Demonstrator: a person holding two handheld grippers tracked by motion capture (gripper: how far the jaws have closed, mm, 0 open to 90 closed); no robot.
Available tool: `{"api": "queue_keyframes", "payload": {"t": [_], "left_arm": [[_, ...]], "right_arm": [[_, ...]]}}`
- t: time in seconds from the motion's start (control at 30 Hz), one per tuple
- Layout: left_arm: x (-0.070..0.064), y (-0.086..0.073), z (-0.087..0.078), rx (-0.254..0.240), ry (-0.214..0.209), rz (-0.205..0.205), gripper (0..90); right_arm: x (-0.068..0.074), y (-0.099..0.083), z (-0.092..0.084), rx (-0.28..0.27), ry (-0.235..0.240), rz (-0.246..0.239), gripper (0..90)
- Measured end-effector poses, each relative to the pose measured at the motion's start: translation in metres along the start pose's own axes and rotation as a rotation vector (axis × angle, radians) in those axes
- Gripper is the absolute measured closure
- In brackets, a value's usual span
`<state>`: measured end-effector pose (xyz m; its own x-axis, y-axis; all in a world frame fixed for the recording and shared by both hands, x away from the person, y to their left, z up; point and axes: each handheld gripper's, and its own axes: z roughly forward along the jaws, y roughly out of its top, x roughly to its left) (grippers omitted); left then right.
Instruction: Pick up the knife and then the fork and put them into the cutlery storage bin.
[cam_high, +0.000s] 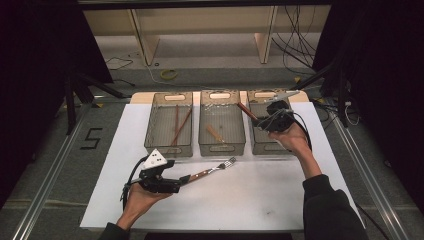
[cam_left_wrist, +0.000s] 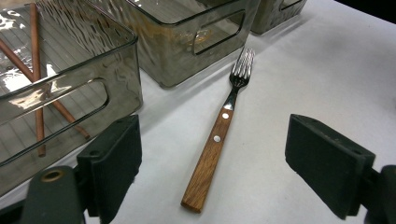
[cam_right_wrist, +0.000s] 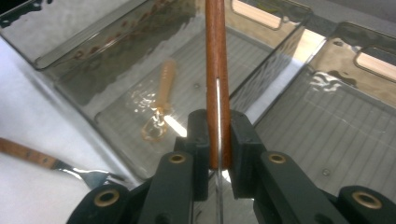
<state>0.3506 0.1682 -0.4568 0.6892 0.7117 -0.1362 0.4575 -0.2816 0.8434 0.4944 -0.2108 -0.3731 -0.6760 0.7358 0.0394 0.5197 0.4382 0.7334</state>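
Note:
A fork (cam_high: 212, 169) (cam_left_wrist: 219, 135) with a wooden handle lies flat on the white mat, tines pointing toward the bins. My left gripper (cam_high: 183, 179) (cam_left_wrist: 219, 161) is open, with a jaw on each side of the fork's handle end and neither touching it. My right gripper (cam_high: 258, 121) (cam_right_wrist: 218, 140) is shut on a brown wooden utensil handle (cam_high: 246, 111) (cam_right_wrist: 217, 70) that has a thin metal strip along its edge. It holds this over the gap between the middle bin (cam_high: 221, 148) and the right bin (cam_high: 264, 148). The utensil's working end is hidden behind the gripper.
Three clear bins stand in a row at the back of the mat (cam_high: 260, 200). The left bin (cam_high: 169, 148) (cam_left_wrist: 70, 74) holds two brown chopsticks (cam_high: 179, 127) (cam_left_wrist: 38, 93). A pale wooden-handled utensil (cam_high: 215, 133) (cam_right_wrist: 163, 91) lies in the middle bin. The fork's tines (cam_right_wrist: 88, 176) show beside that bin.

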Motion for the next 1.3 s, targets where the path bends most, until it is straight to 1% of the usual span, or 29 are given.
{"api": "queue_keyframes", "payload": {"t": [0.1, 0.37, 0.63, 0.77, 1.03, 1.3], "left_arm": [[0.000, 0.000, 0.000, -0.001, 0.000, -0.001, 18.2], [0.001, 0.000, 0.000, 0.001, -0.002, 0.001, 18.2], [0.001, 0.000, -0.001, -0.003, -0.004, -0.002, 18.2], [0.001, 0.000, -0.001, -0.004, -0.005, -0.001, 18.2], [0.001, 0.000, -0.001, -0.002, -0.005, 0.000, 18.2], [0.001, 0.000, 0.000, 0.001, -0.003, 0.000, 18.2]], "right_arm": [[-0.005, 0.002, 0.002, 0.006, -0.012, 0.015, 81.0], [-0.023, 0.006, 0.008, 0.019, -0.056, 0.076, 81.0], [-0.039, 0.006, 0.013, 0.029, -0.101, 0.130, 81.0], [-0.043, 0.005, 0.017, 0.043, -0.119, 0.154, 81.0], [-0.049, 0.004, 0.022, 0.046, -0.141, 0.185, 81.0], [-0.053, 0.006, 0.027, 0.054, -0.156, 0.204, 80.9]]}}
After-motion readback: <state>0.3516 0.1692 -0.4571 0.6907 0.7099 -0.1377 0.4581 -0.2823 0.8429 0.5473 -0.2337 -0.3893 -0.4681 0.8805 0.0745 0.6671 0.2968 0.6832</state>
